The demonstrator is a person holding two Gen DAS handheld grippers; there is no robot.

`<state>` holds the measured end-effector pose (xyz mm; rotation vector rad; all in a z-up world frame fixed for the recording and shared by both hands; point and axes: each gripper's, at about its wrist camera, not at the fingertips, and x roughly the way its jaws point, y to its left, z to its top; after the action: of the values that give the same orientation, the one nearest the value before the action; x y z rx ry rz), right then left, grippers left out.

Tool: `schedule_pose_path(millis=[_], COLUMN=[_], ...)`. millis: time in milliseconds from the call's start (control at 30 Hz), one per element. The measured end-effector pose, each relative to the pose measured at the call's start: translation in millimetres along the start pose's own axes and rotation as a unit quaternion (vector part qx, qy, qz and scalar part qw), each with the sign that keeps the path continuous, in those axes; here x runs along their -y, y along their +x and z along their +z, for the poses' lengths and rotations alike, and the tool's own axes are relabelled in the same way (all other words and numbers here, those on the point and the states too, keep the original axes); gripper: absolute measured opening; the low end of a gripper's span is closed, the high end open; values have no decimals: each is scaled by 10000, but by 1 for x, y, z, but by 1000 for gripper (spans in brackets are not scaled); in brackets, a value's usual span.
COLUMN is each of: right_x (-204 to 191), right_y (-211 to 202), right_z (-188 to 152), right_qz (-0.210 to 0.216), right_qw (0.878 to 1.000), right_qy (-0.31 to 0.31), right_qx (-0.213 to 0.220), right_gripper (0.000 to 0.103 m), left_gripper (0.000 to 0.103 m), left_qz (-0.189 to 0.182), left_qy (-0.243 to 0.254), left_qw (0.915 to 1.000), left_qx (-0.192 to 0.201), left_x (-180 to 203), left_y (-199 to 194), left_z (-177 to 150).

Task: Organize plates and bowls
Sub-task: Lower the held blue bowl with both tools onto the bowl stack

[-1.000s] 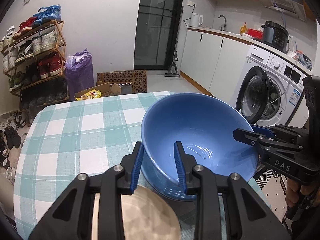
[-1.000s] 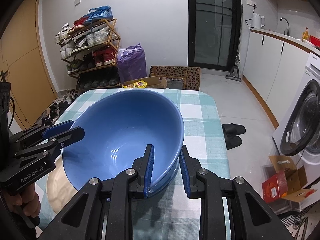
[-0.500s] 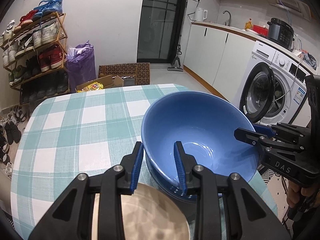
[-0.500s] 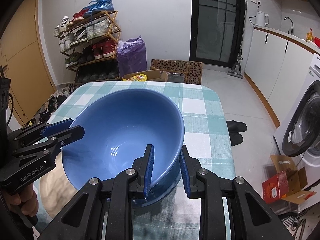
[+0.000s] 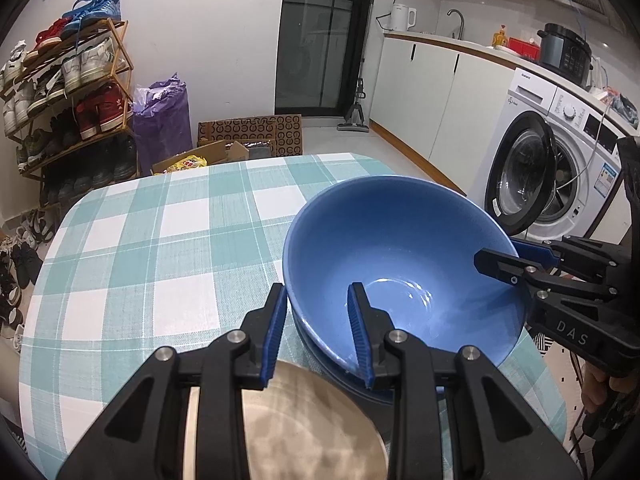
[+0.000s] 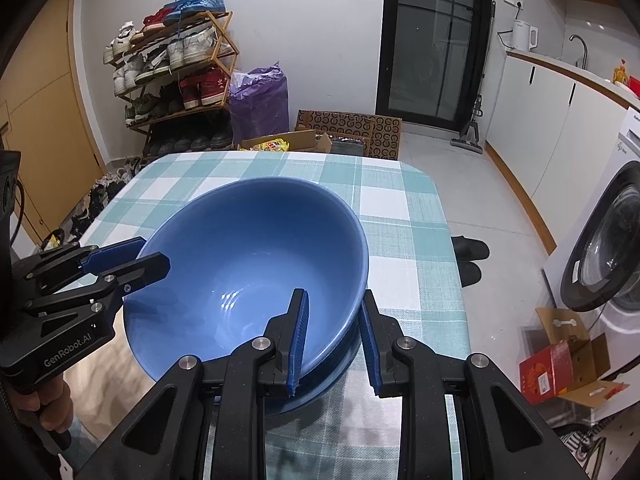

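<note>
Both the left gripper (image 5: 318, 330) and right gripper (image 6: 334, 344), each clamped on the blue bowl's (image 5: 404, 264) rim, have lowered it onto a darker dish (image 5: 340, 376) at the counter's (image 5: 160, 248) four o'clock, so stacking looks nearly done.

— What is standing along the back wall?
— A wooden shoe rack (image 6: 172, 76) is sitting loaded with sneakers, a purple bag (image 6: 260, 100) leaning beside it, cardboard boxes (image 6: 348, 132) lying on the floor.
— And to the right?
— A washing machine (image 5: 560, 168) is standing with its door hanging open; a white kettle (image 5: 403, 18) is resting on the counter.
</note>
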<state>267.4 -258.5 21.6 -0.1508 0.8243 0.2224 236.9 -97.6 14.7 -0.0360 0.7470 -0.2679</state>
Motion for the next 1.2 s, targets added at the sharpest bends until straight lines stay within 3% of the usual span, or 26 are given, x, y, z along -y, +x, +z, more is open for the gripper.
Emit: schedule_pose_path(millis=[567,800,1200], right_x=[-7,-14,-11], right_y=[10,14,16], right_z=[-8,-12,-16], right_qz=[-230,-525,-465], right_qw=[9995,9975,9978], right_qy=[-203,-459,-436], right_qx=[-119,-116,-163], right_gripper=[26,26,26], left_gripper=[30,30,30], left_qz=[93,135,128], left_qy=[89,137,184], left_qw=[9998,9996,9994], left_qx=[-149,-202,-248], left_x=[4,6,4], left_y=[11,15,17], left_z=[-6,-9,-11])
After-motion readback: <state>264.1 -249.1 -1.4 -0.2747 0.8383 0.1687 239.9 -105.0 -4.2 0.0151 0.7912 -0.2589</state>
